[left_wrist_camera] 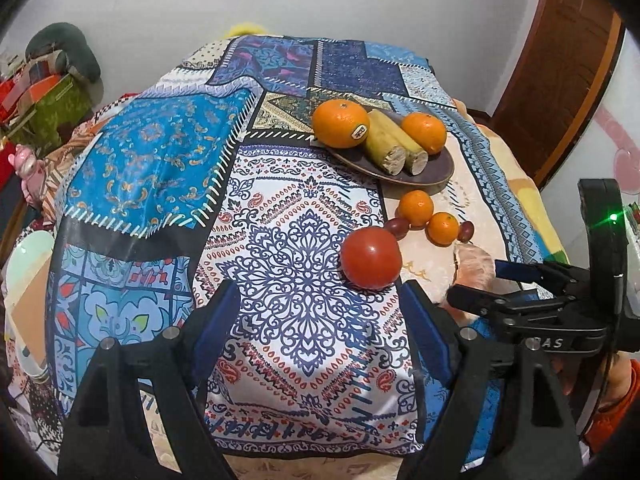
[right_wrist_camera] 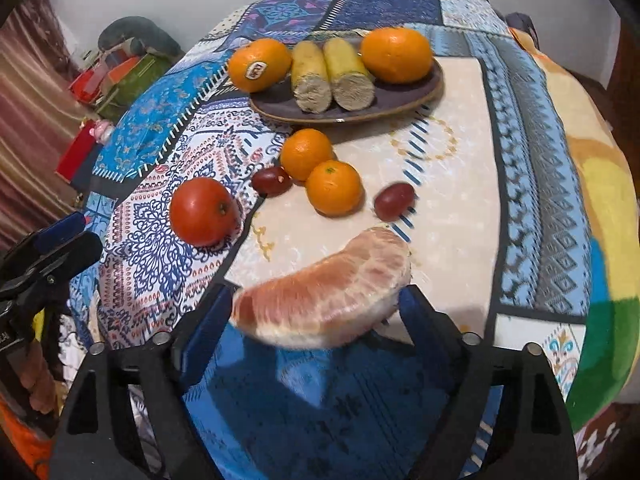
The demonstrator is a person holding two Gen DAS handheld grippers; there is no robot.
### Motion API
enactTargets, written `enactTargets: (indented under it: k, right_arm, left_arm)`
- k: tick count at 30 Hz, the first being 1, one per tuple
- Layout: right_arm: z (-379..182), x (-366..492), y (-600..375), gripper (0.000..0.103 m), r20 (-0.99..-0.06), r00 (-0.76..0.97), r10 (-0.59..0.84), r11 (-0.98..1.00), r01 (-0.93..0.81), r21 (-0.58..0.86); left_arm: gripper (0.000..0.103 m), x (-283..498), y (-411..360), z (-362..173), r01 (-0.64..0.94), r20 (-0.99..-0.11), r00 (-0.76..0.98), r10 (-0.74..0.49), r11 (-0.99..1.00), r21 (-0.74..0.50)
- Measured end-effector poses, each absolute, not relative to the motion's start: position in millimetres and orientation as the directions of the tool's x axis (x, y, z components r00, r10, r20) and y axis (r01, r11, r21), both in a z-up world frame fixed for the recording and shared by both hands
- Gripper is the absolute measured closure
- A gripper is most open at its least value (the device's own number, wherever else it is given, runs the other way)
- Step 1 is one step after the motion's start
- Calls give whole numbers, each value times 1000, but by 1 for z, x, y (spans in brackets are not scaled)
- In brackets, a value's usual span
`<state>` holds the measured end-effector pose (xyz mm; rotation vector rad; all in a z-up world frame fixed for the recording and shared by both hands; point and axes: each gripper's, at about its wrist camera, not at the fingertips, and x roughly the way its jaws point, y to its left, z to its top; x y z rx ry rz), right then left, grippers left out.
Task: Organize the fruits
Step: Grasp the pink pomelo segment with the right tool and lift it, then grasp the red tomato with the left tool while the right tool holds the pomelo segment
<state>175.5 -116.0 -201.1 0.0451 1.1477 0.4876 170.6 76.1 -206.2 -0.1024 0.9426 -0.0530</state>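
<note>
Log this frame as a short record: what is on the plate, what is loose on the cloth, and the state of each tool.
plate: two large oranges, two cut yellow pieces
loose on cloth: tomato, two small oranges, two red grapes
pomelo segment: between the right tool's fingers, contact unclear
left tool: open, empty, tomato just ahead
right tool: wide apart around the segment
surface: patterned cloth

Pomelo segment point(right_wrist_camera: 324, 300) between spread jaws.
</note>
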Motion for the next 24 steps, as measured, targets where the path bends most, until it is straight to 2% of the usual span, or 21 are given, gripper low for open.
enactTargets:
  k: [5, 8, 12, 15, 21, 23, 24]
  right_arm:
    - [-204, 187, -98, 18, -868, 349, 352, 897, -391, 206]
    - [-206, 186, -89, 23, -871, 379, 313, 890, -438, 130]
    - [-206, 183, -92, 50, -873, 402, 276, 859, -510, 36]
    - [-203, 194, -111, 58, -872, 340, 353, 841, -524, 136]
    - [-200, 201, -134, 59, -867, 294, 402, 870, -419, 261]
    - [-200, 196, -133, 53, -873, 289, 394, 875, -409, 259]
    - [-201, 192, -131, 47, -876, 290, 386, 877, -409, 251]
  left_arm:
    - [21, 176, 77, -212, -1, -810, 579, -98, 993, -120]
    - [21, 179, 76, -216, 3, -815, 570, -100, 993, -120]
    - [21, 182, 77, -219, 0, -819, 563, -107, 992, -129]
    - [21, 181, 75, -219, 1, -819, 563, -111, 991, -133]
    - [21, 178, 73, -216, 12, -814, 570, -111, 992, -127]
    - [21, 178, 72, -216, 12, -815, 569, -111, 992, -127]
    - [21, 177, 72, -216, 12, -814, 570, -111, 992, -127]
